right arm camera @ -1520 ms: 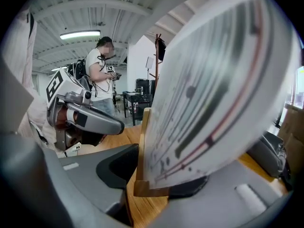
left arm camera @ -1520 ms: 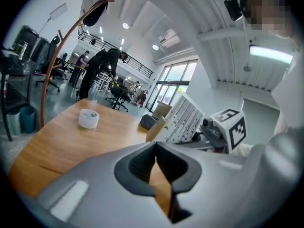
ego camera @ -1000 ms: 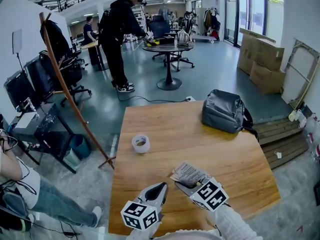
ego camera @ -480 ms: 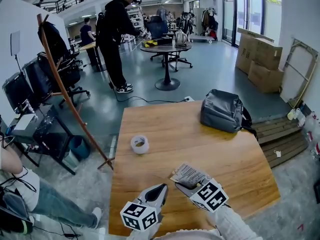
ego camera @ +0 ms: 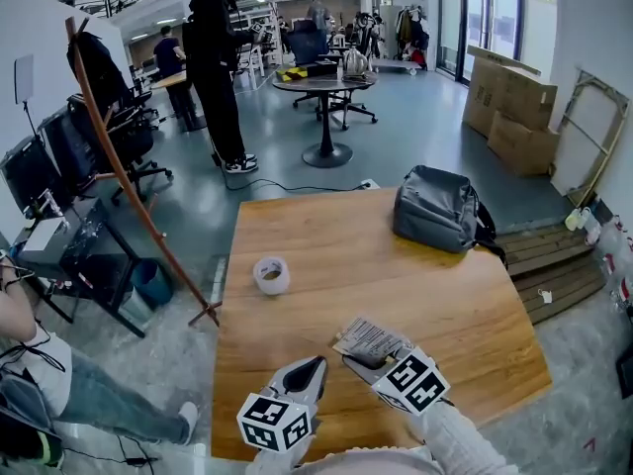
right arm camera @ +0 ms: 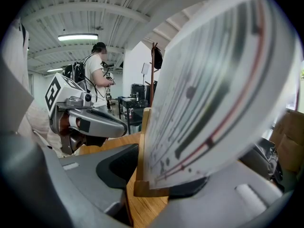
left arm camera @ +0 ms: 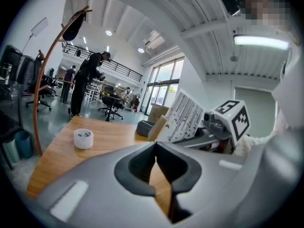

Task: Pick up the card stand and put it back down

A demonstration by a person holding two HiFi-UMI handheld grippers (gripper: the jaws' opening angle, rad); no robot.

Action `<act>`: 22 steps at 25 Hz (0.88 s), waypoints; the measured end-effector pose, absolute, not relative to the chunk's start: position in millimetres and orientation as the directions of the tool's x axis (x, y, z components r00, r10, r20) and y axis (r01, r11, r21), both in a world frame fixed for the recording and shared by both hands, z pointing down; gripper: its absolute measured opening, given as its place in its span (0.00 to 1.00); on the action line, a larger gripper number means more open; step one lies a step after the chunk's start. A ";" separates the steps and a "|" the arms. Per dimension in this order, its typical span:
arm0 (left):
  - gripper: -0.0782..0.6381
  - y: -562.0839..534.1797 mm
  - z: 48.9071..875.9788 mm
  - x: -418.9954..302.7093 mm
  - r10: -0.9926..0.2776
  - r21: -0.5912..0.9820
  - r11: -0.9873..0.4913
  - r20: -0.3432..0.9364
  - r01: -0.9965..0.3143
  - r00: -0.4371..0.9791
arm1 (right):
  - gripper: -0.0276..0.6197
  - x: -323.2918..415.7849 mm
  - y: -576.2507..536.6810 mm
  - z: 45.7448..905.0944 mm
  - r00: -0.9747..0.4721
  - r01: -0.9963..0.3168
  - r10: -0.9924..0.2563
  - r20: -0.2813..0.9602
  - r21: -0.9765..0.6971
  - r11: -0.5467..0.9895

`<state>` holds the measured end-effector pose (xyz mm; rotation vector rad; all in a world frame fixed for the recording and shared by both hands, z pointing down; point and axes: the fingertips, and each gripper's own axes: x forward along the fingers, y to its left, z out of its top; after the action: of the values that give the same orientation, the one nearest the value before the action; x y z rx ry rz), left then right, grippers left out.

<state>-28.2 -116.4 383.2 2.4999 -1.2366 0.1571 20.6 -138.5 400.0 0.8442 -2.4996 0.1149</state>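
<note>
One wooden desk (ego camera: 396, 275) takes up the near ground, warm brown grain, mostly bare. Beyond it we note a large open room: grey-blue floor (ego camera: 297, 171), tall windows (ego camera: 485, 13) at the far right, a round desk (ego camera: 323, 83) on a pedestal, cardboard boxes (ego camera: 514, 107) against the right wall, a wooden pallet (ego camera: 546, 257) just beside the desk's right edge, and a bent wooden coat stand (ego camera: 119, 156) to the left. People, three counted: a person in black (ego camera: 216, 57) standing by the round desk, a second person (ego camera: 174, 57) farther back, a seated person (ego camera: 59, 389) at lower left. On the desk we count one tape roll (ego camera: 271, 274) near the left edge, one grey backpack (ego camera: 438, 209) at the far right corner, and one card stand (ego camera: 368, 339) at the near edge. Tools, two. Right tool (ego camera: 354, 362): jaws spread wide and closed on the card stand's wooden base, printed card tilted back; we cannot tell whether the base clears the desk. Left tool (ego camera: 315, 364): jaws together, nothing between them, just beside the right tool.
</note>
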 end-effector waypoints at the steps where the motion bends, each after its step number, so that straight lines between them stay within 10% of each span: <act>1: 0.12 -116.4 382.9 -27.9 -0.746 0.260 -0.563 0.248 -0.785 0.618 | 0.32 20.6 -138.6 401.0 -0.684 -0.588 -0.545 0.485 0.075 0.805; 22: 0.12 -128.8 419.2 -38.6 -0.728 0.310 -0.522 0.324 -0.795 0.604 | 0.32 17.6 -149.8 455.5 -0.653 -0.579 -0.490 0.577 0.036 0.814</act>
<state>-38.6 -128.8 419.2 2.4064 -1.2136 0.2125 17.6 -149.8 455.5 0.7855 -2.4127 0.2017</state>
